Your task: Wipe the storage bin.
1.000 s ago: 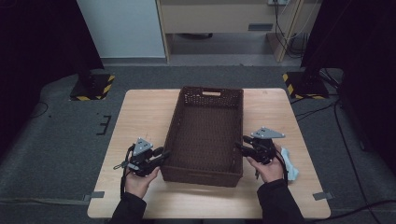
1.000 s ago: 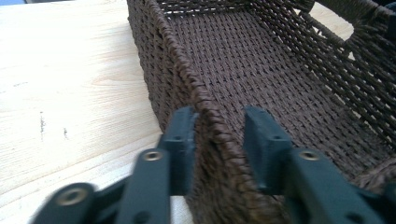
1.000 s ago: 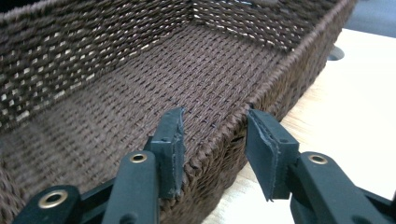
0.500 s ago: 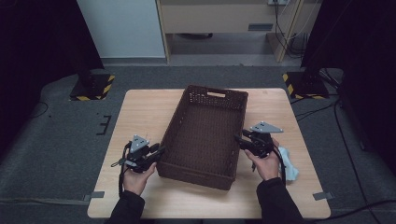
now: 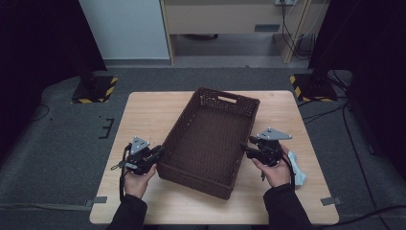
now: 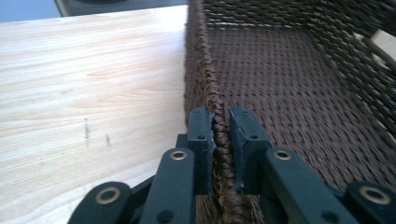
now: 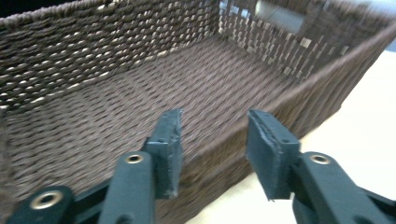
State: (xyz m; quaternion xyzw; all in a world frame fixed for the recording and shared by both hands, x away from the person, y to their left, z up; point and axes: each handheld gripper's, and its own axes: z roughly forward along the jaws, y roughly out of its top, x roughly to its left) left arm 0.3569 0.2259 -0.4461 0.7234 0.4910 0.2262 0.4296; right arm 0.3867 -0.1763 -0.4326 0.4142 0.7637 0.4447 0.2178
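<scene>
A dark brown woven basket (image 5: 225,97) lies skewed on the wooden table (image 5: 143,115), its far end swung to the right. My left gripper (image 5: 160,152) is at the basket's left wall. In the left gripper view its jaws (image 6: 222,121) have just closed and now pinch the braided rim (image 6: 198,56). My right gripper (image 5: 245,148) is at the right wall. In the right gripper view it (image 7: 215,128) straddles the rim (image 7: 289,88), with one jaw inside the basket and one outside. These jaws have just been opening, and the pads stand clear of the weave.
A pale blue and white cloth (image 5: 298,170) lies on the table under the right hand. Bare tabletop surrounds the basket. Yellow-black striped stand feet (image 5: 93,91) sit on the floor beyond the table's far corners.
The basket has turned slightly, with its far end going right and its near end left. The left jaws have closed onto the rim. The right jaws have spread wider.
</scene>
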